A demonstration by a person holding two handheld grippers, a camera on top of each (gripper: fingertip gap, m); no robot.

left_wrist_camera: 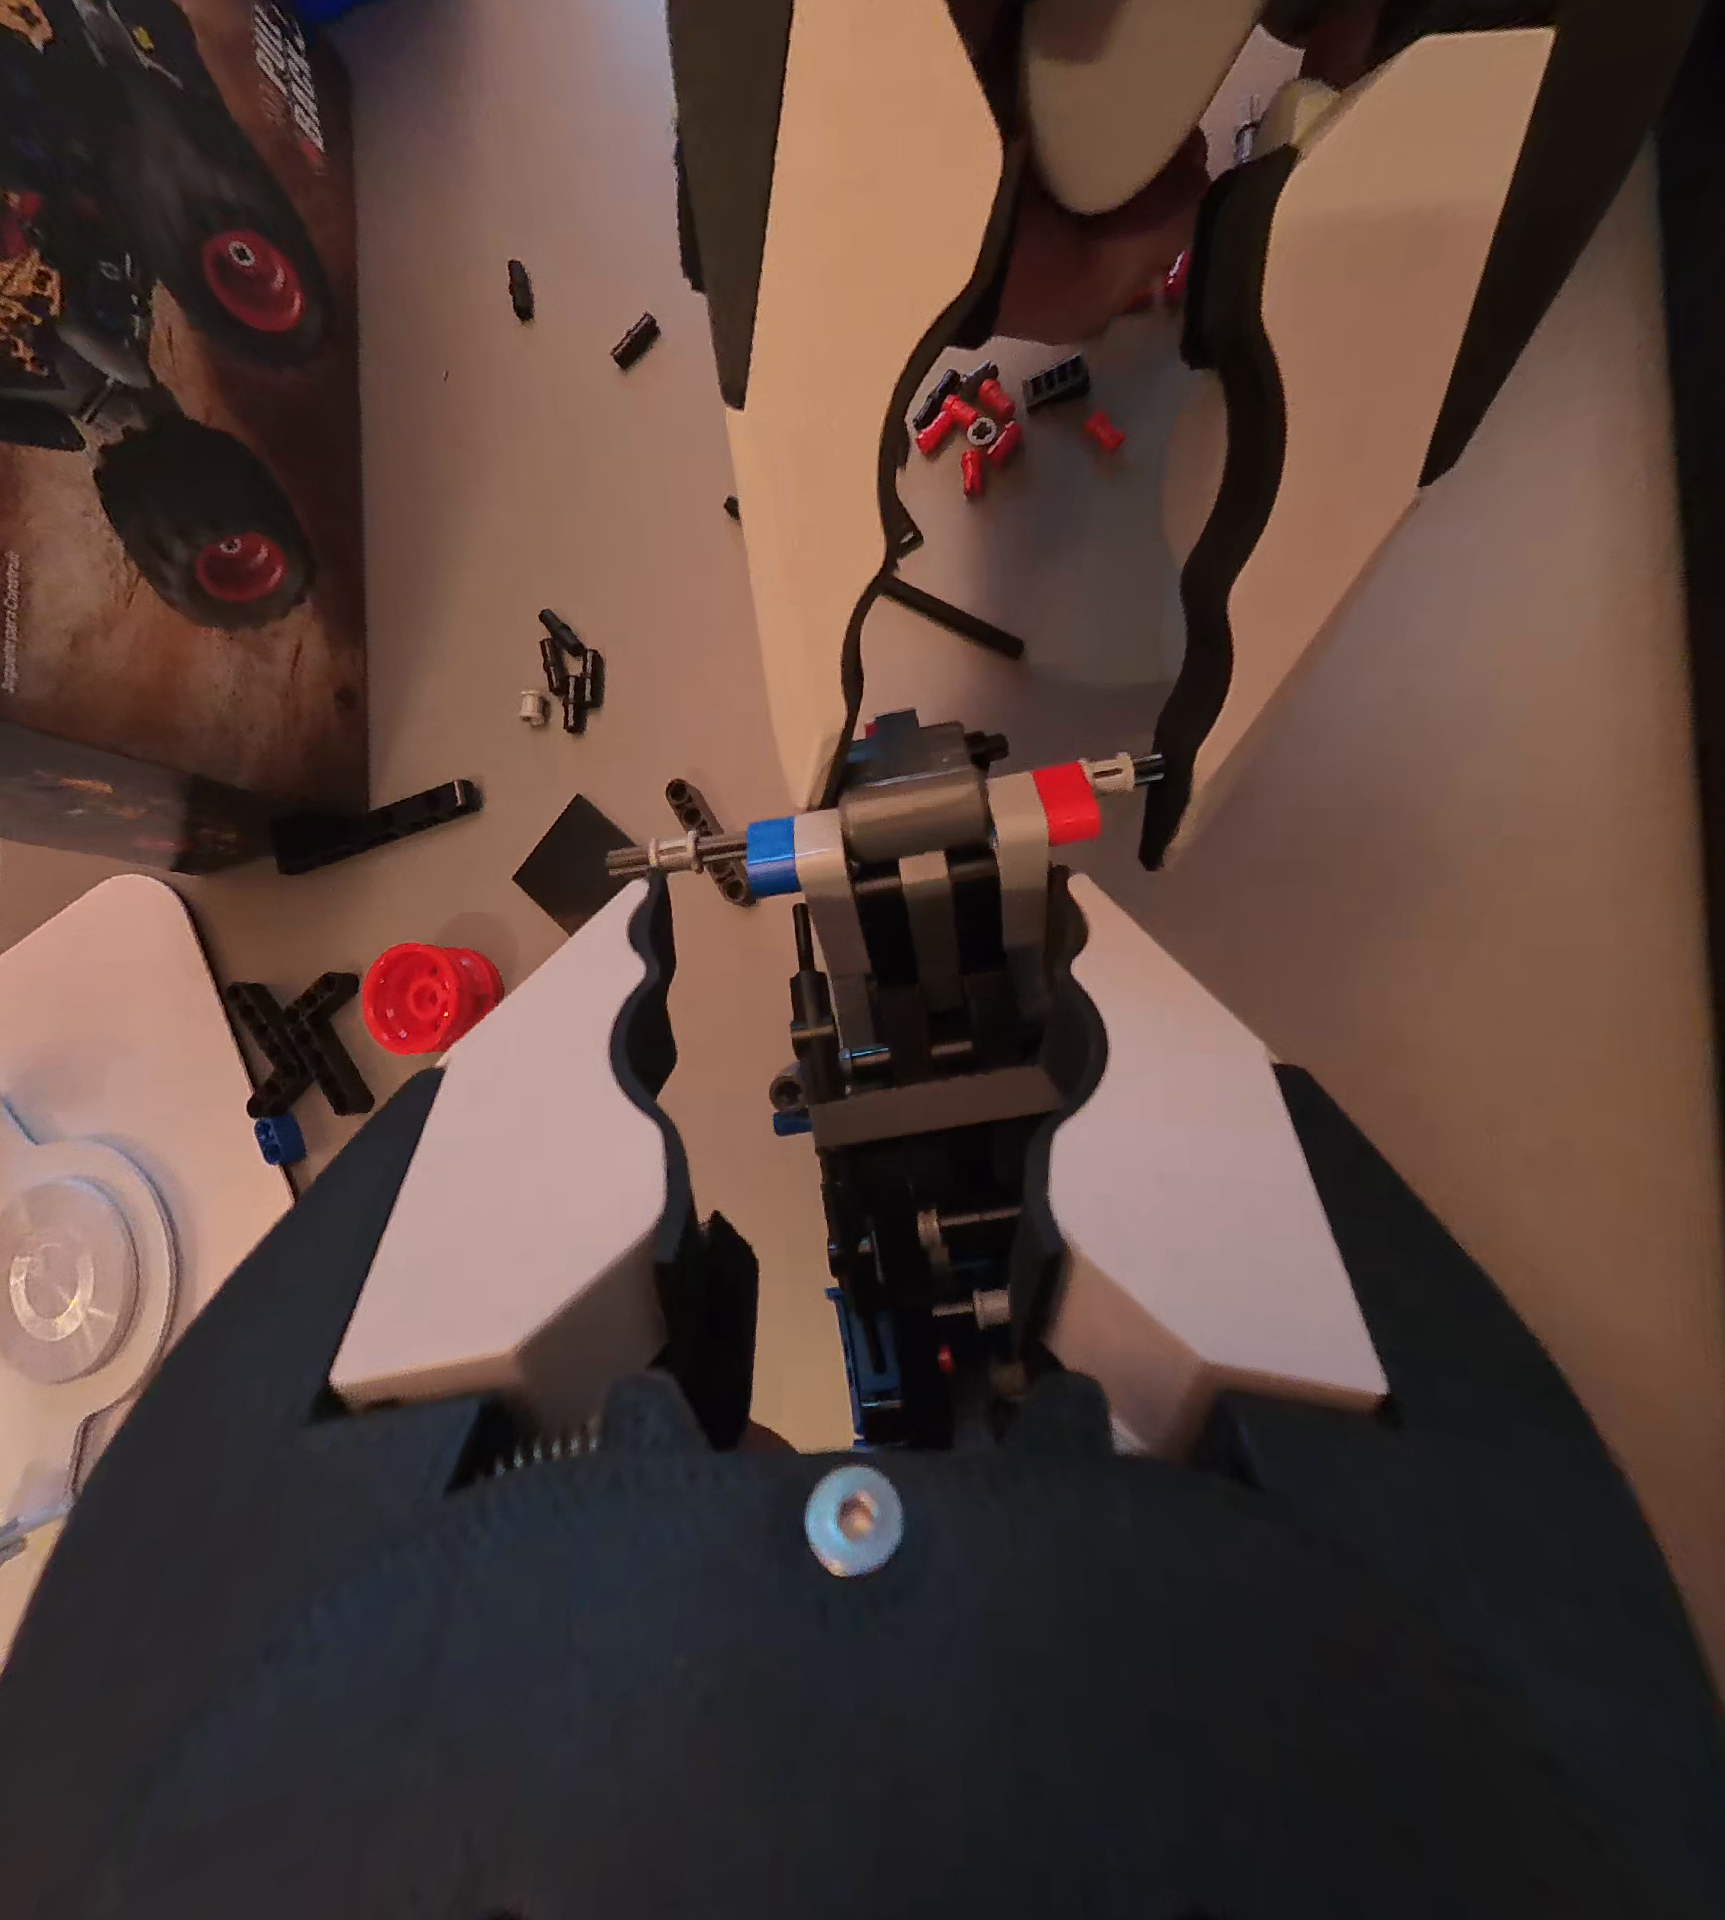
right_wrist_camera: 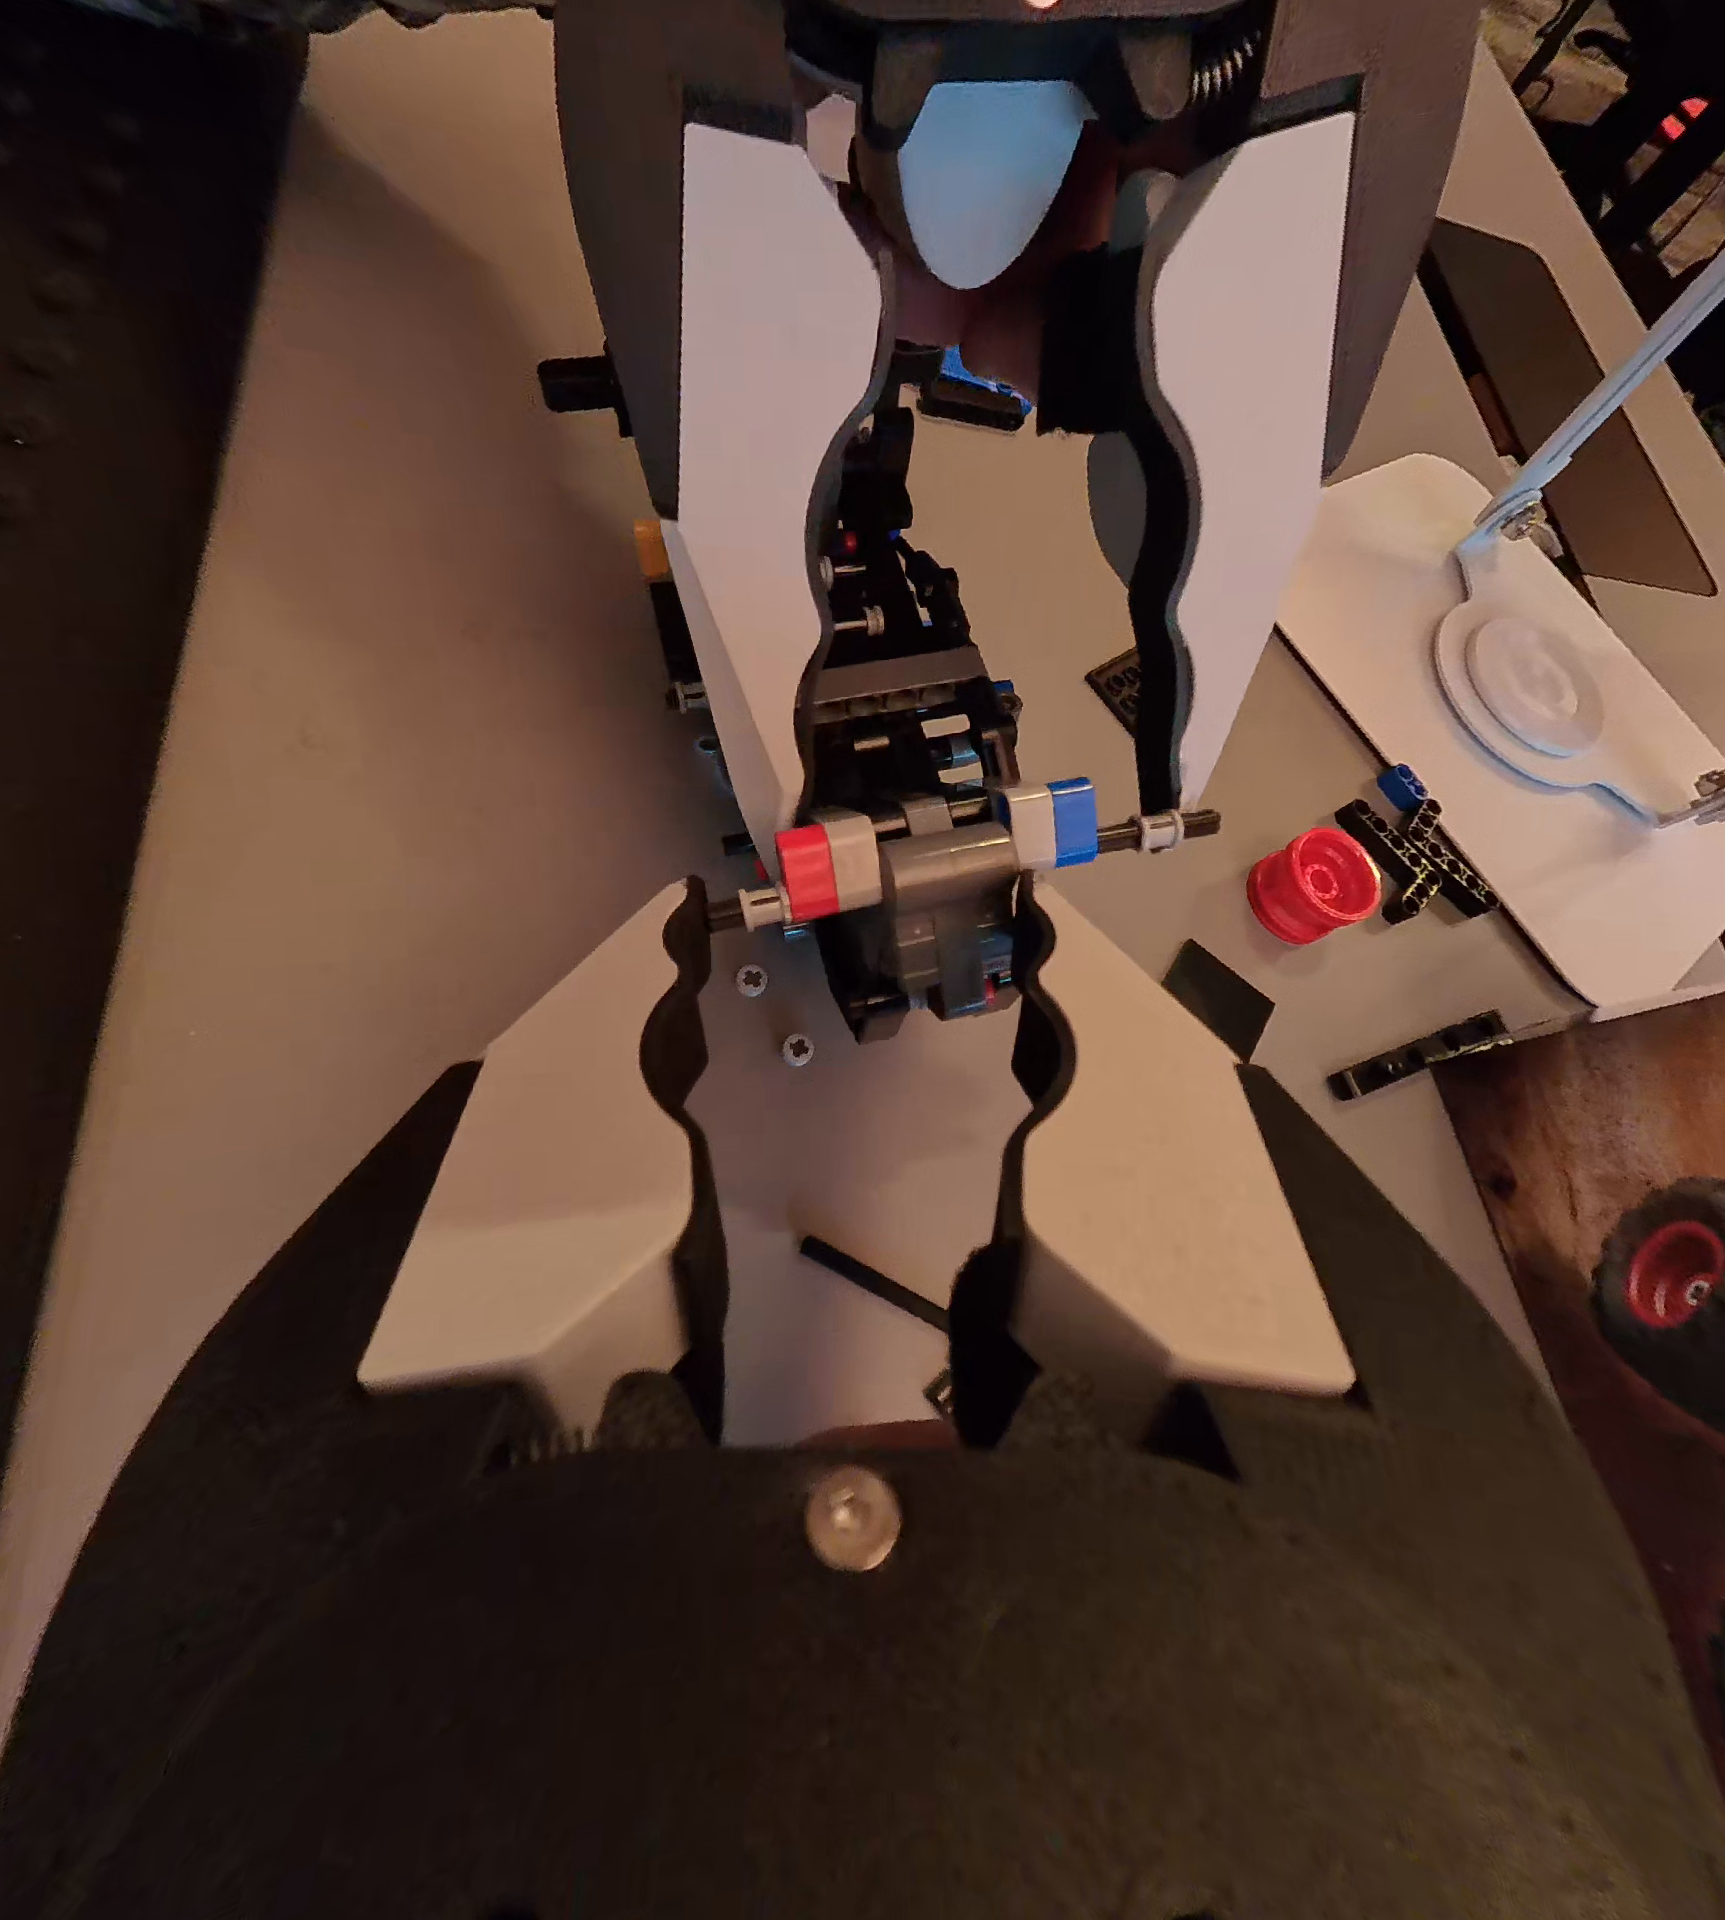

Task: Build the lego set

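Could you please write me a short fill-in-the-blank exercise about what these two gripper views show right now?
1. The lego chassis sits between the fingers of the ____ gripper.
2. On the chassis axle, one sleeve is blue and the other is ____.
3. The loose wheel hub lying on the table is coloured ____.
4. The right gripper has its jaws ____.

Missing words: left; red; red; open
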